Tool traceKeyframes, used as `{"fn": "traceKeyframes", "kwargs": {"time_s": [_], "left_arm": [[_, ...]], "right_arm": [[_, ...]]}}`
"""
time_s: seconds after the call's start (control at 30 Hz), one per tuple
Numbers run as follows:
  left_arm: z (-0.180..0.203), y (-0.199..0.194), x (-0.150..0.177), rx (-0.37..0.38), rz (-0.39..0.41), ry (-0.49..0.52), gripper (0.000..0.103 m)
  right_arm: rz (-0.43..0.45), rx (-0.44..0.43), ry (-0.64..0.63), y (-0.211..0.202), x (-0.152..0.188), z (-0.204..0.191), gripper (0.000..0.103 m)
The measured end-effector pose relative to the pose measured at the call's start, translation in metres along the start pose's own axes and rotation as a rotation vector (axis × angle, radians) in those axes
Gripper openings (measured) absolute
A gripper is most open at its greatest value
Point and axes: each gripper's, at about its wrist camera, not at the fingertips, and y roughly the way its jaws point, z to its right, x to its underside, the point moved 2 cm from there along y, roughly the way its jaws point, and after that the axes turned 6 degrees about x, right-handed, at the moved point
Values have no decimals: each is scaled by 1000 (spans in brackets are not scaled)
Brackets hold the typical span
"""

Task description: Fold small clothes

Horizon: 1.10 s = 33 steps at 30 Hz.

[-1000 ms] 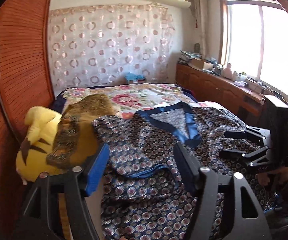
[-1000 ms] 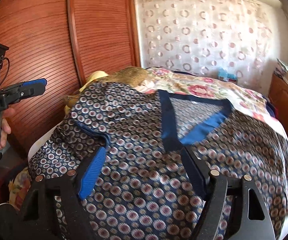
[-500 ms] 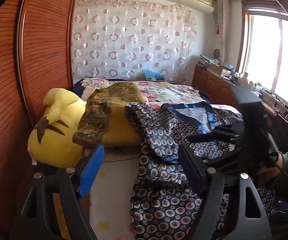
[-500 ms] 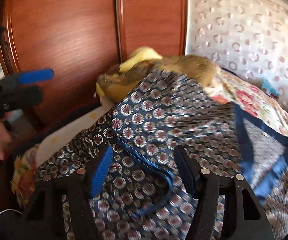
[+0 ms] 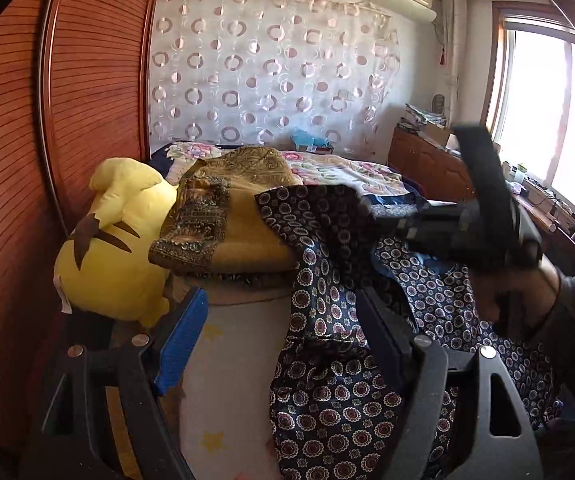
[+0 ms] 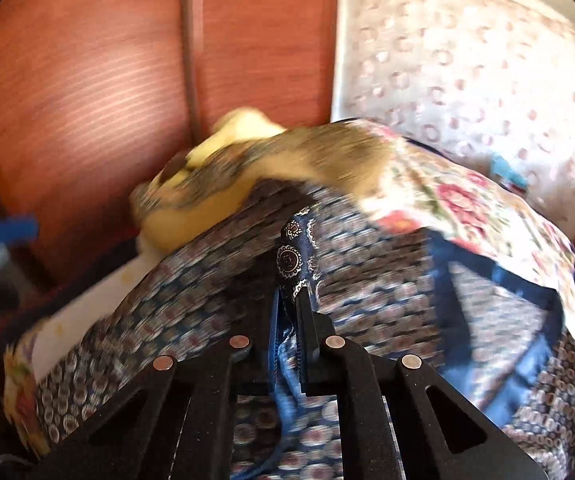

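A navy garment (image 5: pixel 327 320) with a round medallion print and blue trim lies on the bed. My right gripper (image 6: pixel 289 304) is shut on a fold of the garment (image 6: pixel 291 256) at its left side and lifts it; the view is blurred. In the left wrist view the right gripper (image 5: pixel 391 224) appears above the cloth, with the sleeve hanging from it. My left gripper (image 5: pixel 283 320) is open and empty, low at the bed's near left, its fingers either side of the hanging cloth.
A yellow plush toy (image 5: pixel 111 240) and a folded gold-brown blanket (image 5: pixel 231 216) lie at the left of the bed by the wooden wardrobe doors (image 5: pixel 47 140). A floral quilt (image 5: pixel 343 172) covers the far bed. A wooden cabinet (image 5: pixel 431 164) stands under the window.
My right gripper closed on the garment's left sleeve edge and pulled it up and to the right. My left gripper drew back to the left, staying open.
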Motion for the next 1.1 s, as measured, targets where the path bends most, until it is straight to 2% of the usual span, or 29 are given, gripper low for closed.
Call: {"fn": "traceKeyframes", "kwargs": {"time_s": [0.1,0.2,0.27,0.33,0.73,0.83,0.9,1.03,1.1], "left_arm": [[3,8,-3,7,-7,15,77],[5,21,-11,7,-18,33,77],[5,32,-17,9,-26,41,77],[5,44,-24,6,-37,46,77],[2,106,-54,45,-124,33,75],[-5,120,-66,73,-150,0,70],[-13,130,-71,65,-167,-22,66],[-31,153,-80,41,-212,-75,65],[-34,159,-80,39,-228,-92,64]], "right_arm": [[-4,44,48,1,-3,25,10],[-4,43,76,0,-6,42,27],[1,49,94,-3,-4,53,42],[7,40,102,-12,2,55,47],[-157,164,100,-40,94,115,48],[-188,190,130,-44,103,131,48],[-198,194,153,-47,108,140,48],[-212,192,170,-45,113,147,49],[-204,196,175,-45,118,150,53]]}}
